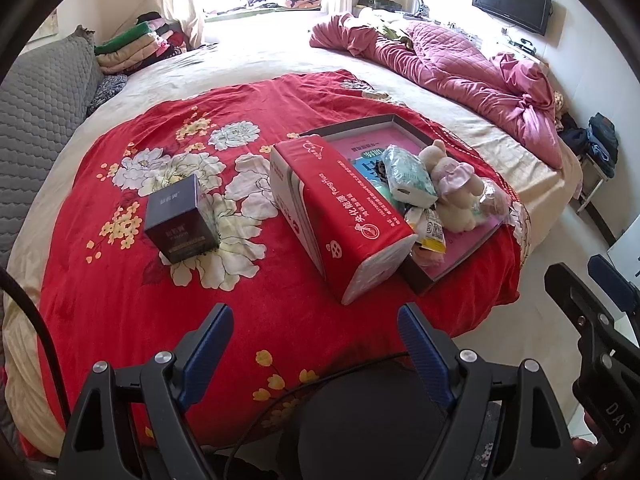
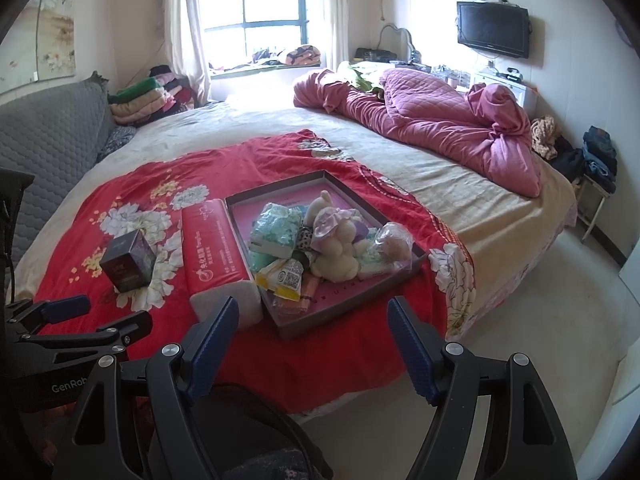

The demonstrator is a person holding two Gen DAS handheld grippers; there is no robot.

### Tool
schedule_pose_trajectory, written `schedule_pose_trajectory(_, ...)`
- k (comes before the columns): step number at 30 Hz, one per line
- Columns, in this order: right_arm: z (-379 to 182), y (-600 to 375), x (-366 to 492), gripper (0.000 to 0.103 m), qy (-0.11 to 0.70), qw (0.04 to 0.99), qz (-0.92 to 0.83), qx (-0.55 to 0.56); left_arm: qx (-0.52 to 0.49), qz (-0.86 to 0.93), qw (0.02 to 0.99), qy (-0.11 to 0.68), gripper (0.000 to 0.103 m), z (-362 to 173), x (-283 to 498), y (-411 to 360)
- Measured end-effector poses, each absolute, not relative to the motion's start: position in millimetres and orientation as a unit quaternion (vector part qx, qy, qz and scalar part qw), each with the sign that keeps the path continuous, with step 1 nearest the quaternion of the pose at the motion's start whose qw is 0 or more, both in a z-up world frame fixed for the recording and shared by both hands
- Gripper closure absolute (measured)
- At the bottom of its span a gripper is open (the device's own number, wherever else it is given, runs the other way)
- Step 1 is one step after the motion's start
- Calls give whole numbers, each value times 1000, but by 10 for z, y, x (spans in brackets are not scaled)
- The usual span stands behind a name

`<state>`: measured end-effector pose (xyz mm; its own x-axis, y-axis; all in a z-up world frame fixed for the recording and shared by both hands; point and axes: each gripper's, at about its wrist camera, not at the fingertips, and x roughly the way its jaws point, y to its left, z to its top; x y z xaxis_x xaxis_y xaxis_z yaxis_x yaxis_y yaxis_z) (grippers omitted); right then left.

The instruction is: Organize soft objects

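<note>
A shallow dark tray (image 2: 240, 216) (image 1: 420, 280) lies on a red flowered blanket (image 1: 120, 288) (image 2: 320, 352) on the bed. It holds a cream plush toy (image 2: 336, 252) (image 1: 452, 184), a teal tissue pack (image 2: 276, 228) (image 1: 408, 176) and several small soft packets. A long red tissue pack (image 1: 340, 216) (image 2: 216, 248) lies along the tray's left side. A dark small box (image 1: 180, 224) (image 2: 128, 264) stands further left. My left gripper (image 1: 316, 320) hovers open, short of the red pack. My right gripper (image 2: 312, 312) is open at the tray's near edge. Both are empty.
A crumpled pink quilt (image 2: 440, 128) (image 1: 460, 68) covers the bed's far right. Folded clothes (image 1: 132, 48) (image 2: 140, 104) are stacked at the far left by a grey quilted headboard (image 1: 44, 92). Pale floor (image 2: 540, 320) runs along the bed's right side. A stool with clothes (image 2: 596, 160) stands by the wall.
</note>
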<state>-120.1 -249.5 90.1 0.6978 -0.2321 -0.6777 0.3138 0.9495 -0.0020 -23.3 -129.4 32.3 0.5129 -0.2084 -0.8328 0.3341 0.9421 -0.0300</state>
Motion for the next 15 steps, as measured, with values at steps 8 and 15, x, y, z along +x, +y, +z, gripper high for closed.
schedule_pose_trajectory(8, 919, -2503, -1204, 25, 358, 920, -149, 57, 67, -146, 869, 469, 20, 309, -237, -1275)
schedule_pose_trajectory(15, 934, -2508, -1207, 25, 356, 921, -148, 57, 65, -139, 870, 468, 20, 325, -242, -1258)
